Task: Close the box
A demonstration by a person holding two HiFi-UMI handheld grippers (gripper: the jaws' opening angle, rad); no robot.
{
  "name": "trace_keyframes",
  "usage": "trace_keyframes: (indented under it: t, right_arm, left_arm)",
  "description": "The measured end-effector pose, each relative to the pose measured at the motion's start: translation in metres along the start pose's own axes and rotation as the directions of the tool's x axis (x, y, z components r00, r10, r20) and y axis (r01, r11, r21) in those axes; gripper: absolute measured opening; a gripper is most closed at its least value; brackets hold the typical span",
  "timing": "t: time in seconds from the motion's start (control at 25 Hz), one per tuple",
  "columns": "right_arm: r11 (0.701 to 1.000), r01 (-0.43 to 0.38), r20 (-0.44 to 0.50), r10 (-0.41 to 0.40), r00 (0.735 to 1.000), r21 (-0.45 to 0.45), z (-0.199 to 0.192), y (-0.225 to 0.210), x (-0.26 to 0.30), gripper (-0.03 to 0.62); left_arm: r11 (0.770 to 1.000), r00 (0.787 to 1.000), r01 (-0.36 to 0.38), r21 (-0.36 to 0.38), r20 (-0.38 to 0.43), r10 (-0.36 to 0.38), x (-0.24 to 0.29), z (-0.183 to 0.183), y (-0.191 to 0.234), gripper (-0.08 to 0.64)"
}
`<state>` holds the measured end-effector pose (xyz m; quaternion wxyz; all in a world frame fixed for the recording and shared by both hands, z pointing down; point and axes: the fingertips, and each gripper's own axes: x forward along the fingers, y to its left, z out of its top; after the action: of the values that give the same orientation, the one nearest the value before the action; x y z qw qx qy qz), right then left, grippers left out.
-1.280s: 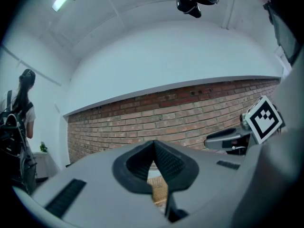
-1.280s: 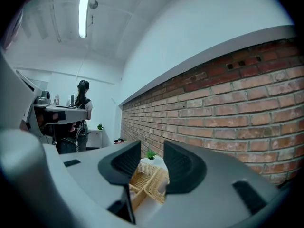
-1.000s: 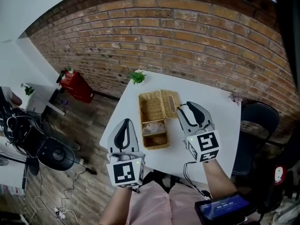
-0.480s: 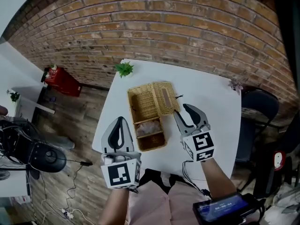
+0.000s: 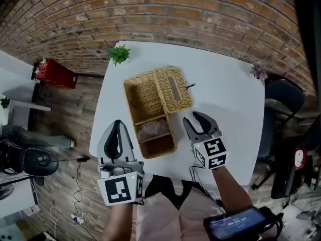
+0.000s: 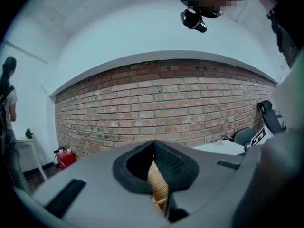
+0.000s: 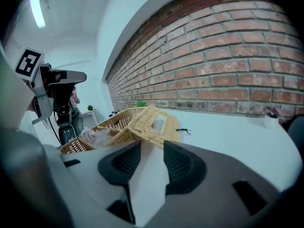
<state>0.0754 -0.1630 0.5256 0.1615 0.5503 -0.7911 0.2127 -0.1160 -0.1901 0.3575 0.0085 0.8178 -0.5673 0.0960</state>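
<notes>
White bench stood against brick wall. Small green plant at far left corner. Black chair beside right edge. Red canister on wooden floor.

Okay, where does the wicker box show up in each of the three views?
Head view: wicker box at the picture's centre.
Left gripper view: only a sliver of it, low centre, seen through the jaws' gap.
Right gripper view: the box left of centre, beyond the jaws.
Shared landmark: the brick wall.
</notes>
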Motion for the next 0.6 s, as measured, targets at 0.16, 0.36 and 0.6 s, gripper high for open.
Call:
trace_keyframes:
  t: [0.16, 0.36, 0.6]
  right_arm:
    - [0.975, -0.048, -0.02, 0.054, 0.998, 0.217, -0.025, -0.006, 0.013, 0.153]
    - [0.914, -0.091, -0.014, 0.105, 0.994, 0.396, -0.035, -0.012, 0.019, 0.153]
    - [0.817, -0.177, 0.022, 0.197, 0.98, 0.549, -0.024, -0.008, 0.027, 0.16]
  left_arm:
    - [1.0, 0.999, 0.0, -0.005, -0.032, -0.001, 0.007, -0.016, 0.002, 0.008]
    - [1.0, 0.998, 0.005, -0.016, -0.055, -0.006, 0.013, -0.026, 0.002, 0.008]
    - [1.0, 0.999, 0.016, -0.013, -0.05, -0.016, 0.025, -0.02, 0.0, 0.009]
